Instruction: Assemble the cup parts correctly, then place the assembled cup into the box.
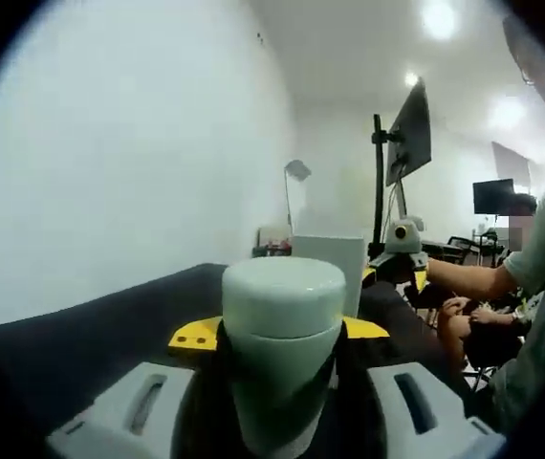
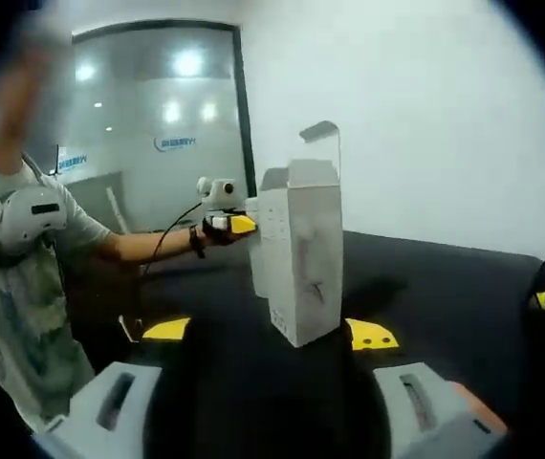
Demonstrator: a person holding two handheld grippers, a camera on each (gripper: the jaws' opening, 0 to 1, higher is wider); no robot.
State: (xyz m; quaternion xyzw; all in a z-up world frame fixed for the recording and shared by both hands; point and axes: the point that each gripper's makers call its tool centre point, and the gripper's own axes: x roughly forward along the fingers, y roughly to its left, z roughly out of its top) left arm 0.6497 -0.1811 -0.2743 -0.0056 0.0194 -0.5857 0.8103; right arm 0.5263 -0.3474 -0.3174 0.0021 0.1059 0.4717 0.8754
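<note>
White walls and ceiling lights ring a dark tabletop (image 1: pixel 91 335) that carries the work. In the left gripper view, the left gripper (image 1: pixel 282 402) is clamped on the cup (image 1: pixel 282 335), a pale green cylinder with its lid on, standing upright between the jaws and rising above them. Straight ahead of it, well beyond the jaw tips, stands the box (image 1: pixel 330 263), white and upright.

In the right gripper view, the right gripper (image 2: pixel 263 411) has its jaws spread apart with nothing between them. The box (image 2: pixel 301 253) stands just ahead of it, tall and narrow, its top flap raised so the opening faces up. Beyond the box, a person's hand holds the left gripper (image 2: pixel 223 218) near the box's far side.

Judging from this, the cup looks assembled and the placing step remains. The box's long axis is vertical and so is the cup's, so the cup would have to be raised above the open top and lowered in. The right gripper is nearer the box and could steady it. A tall, light box may tip if nudged.
</note>
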